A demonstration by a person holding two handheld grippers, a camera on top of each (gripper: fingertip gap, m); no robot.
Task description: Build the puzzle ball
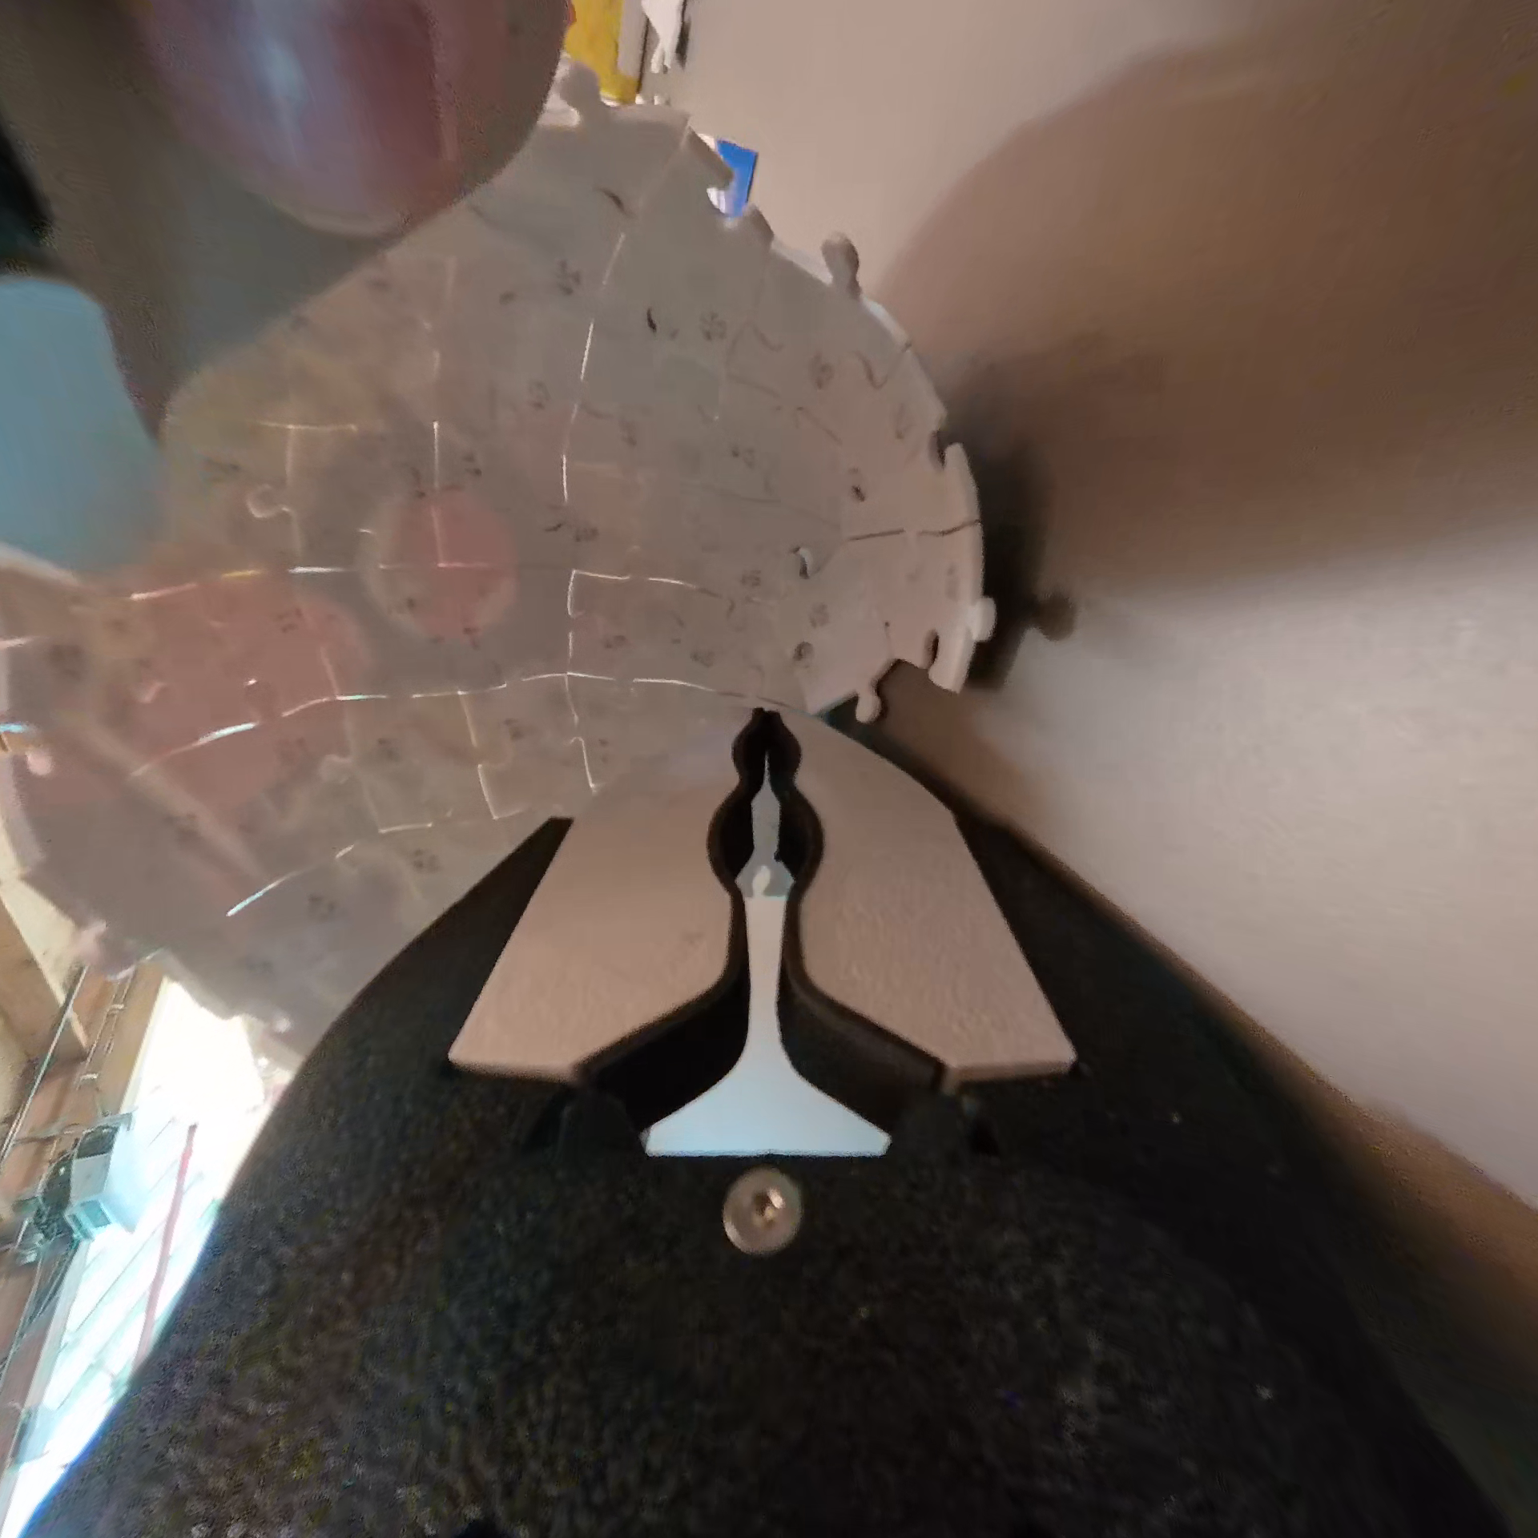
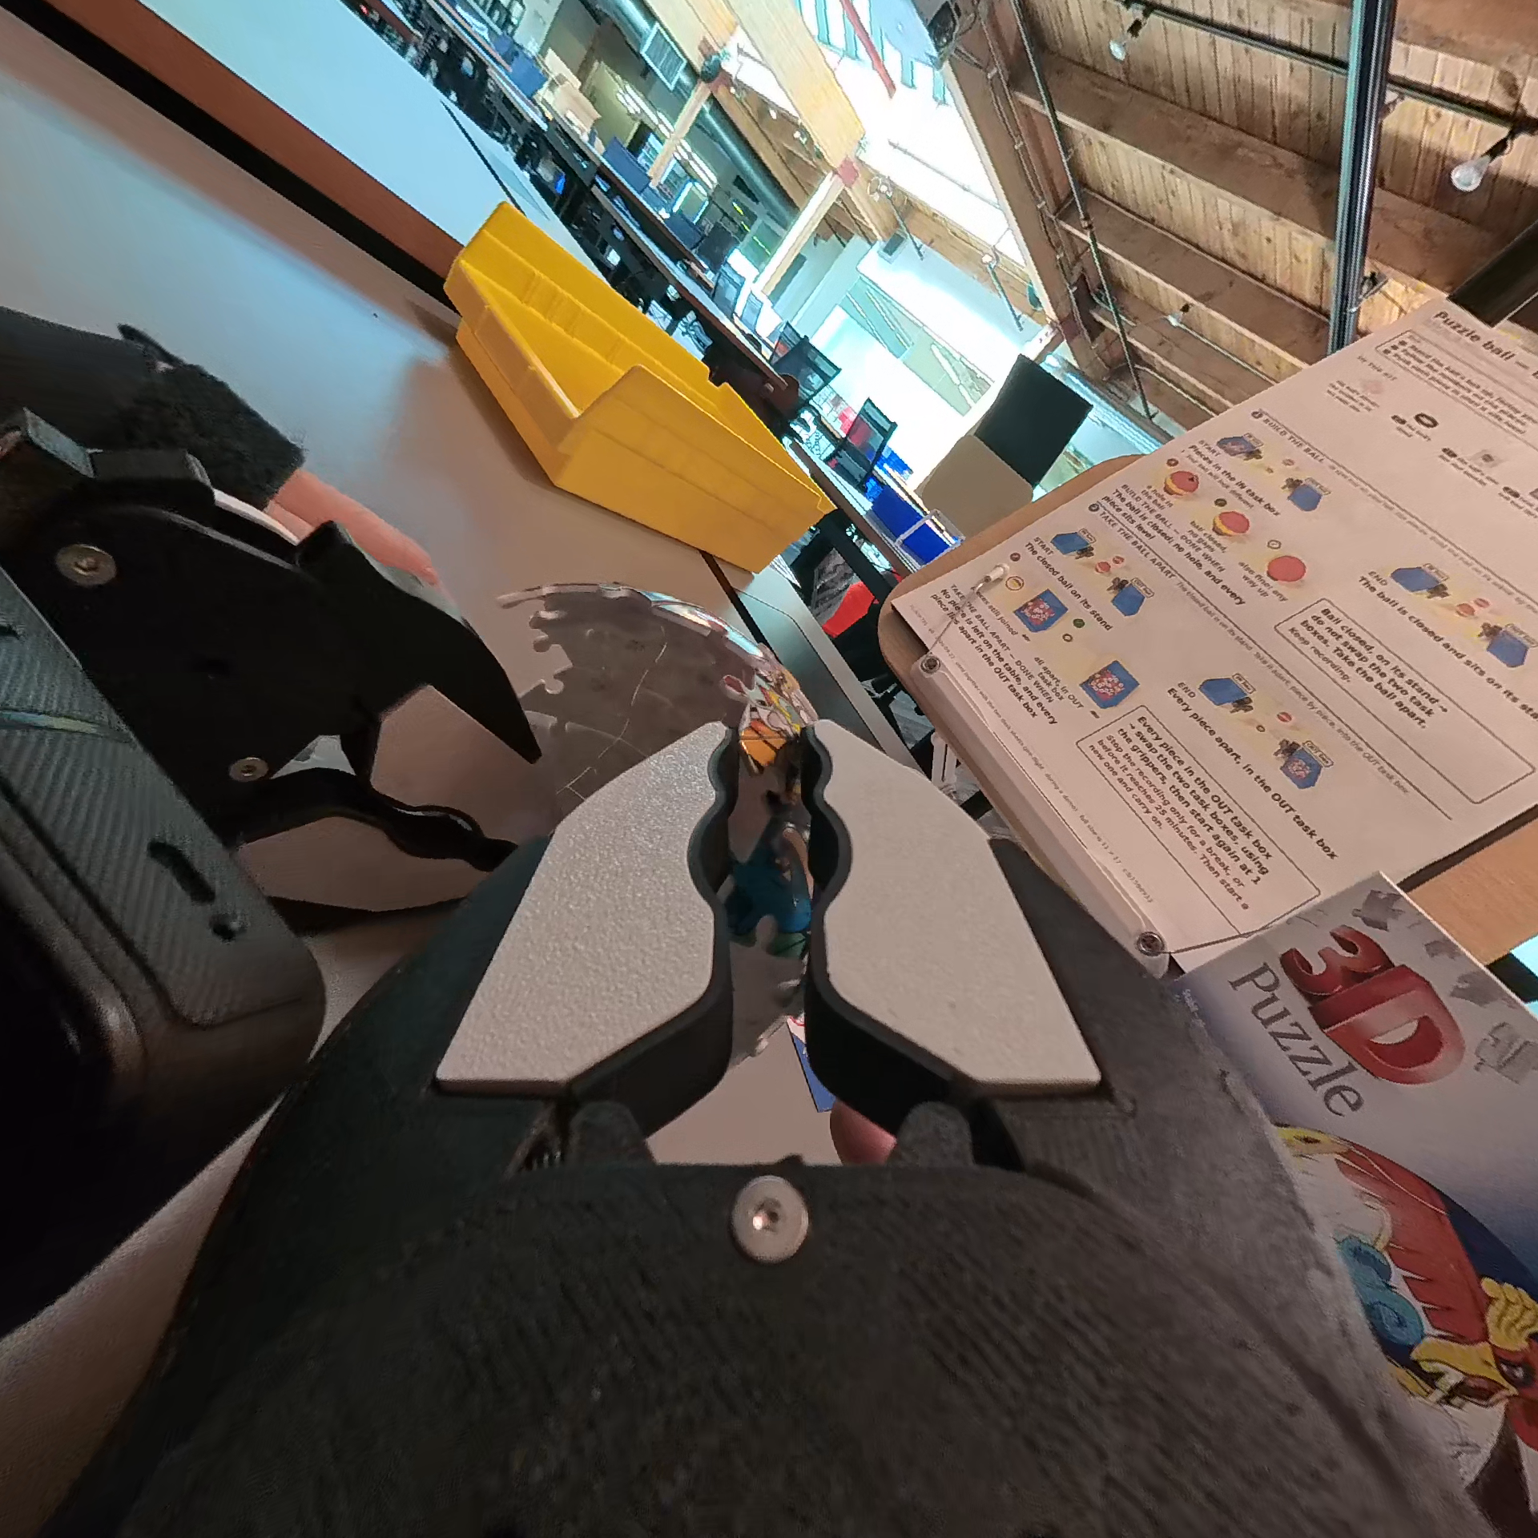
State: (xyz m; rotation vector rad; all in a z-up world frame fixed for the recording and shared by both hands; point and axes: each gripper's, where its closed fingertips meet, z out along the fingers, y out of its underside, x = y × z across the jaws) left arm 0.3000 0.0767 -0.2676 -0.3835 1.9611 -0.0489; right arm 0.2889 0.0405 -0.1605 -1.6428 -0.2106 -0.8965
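Observation:
The half-built puzzle ball [image 1: 666, 499] is a curved shell of joined pieces. In the left wrist view I see its white numbered inner side, with knobs along the rim. My left gripper [image 1: 770, 736] is shut, its tips pinching the shell's lower rim. In the right wrist view the shell [image 2: 632, 666] lies just past my right gripper [image 2: 772, 736], whose jaws are closed on the shell's wall. The coloured printed side shows in the gap between them. The left gripper [image 2: 516, 791] reaches the shell's left rim from the left. A blurred fingertip [image 1: 358, 108] touches the shell's top.
The pale table [image 2: 208, 291] holds stacked yellow bins [image 2: 632, 416] behind the shell. A printed instruction sheet on a board [image 2: 1248, 666] stands at the right, with the puzzle box [image 2: 1373, 1082] below it. A person's finger [image 2: 358, 516] shows behind the left gripper. The left gripper's tips are roughly 11 cm from the right gripper's.

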